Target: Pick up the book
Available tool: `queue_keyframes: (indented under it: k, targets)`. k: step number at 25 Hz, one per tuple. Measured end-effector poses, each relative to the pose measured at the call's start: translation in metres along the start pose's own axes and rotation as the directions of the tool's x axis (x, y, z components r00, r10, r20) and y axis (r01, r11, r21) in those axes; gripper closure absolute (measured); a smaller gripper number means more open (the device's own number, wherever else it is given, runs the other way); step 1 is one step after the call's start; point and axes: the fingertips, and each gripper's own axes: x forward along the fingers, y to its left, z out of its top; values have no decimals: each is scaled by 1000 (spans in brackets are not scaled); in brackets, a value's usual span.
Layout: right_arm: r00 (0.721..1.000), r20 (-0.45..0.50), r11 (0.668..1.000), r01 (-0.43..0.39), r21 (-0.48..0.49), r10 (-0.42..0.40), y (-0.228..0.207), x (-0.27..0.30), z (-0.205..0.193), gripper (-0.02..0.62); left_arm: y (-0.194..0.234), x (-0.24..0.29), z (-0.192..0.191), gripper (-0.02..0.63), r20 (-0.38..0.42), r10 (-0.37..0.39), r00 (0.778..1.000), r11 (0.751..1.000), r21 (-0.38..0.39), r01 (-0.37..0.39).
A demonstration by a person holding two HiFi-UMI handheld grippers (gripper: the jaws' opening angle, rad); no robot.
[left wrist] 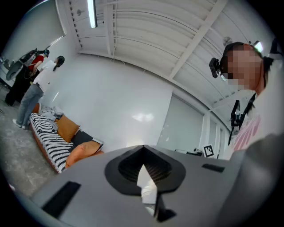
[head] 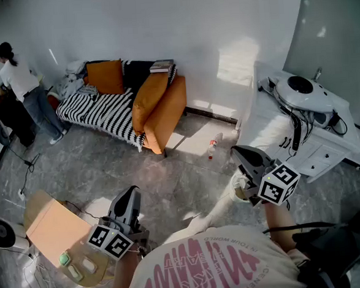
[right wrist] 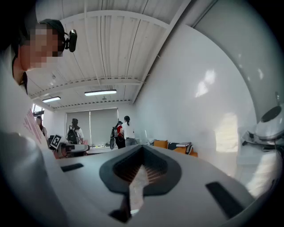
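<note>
Left gripper and right gripper: both jaws closed, nothing between them, held out level over the floor. Book sits on top of the orange sofa, at the wall end, well apart from both. Cardboard box at lower left, contents not visible. Plastic bottle on the floor beside the sofa.
</note>
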Motion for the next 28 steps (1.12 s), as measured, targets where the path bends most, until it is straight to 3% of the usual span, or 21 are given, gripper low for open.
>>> queue_keyframes:
  k: [18, 28]
  targets:
    - [999, 42, 1000, -15, 7, 15, 27, 7, 5, 588, 12, -26, 16, 600, 12, 2, 1000, 1000, 1, -2]
    - [1000, 7, 1000, 0, 2, 0, 44, 24, -21, 588, 37, -48, 8, 600, 9, 29, 1000, 1000, -5, -29]
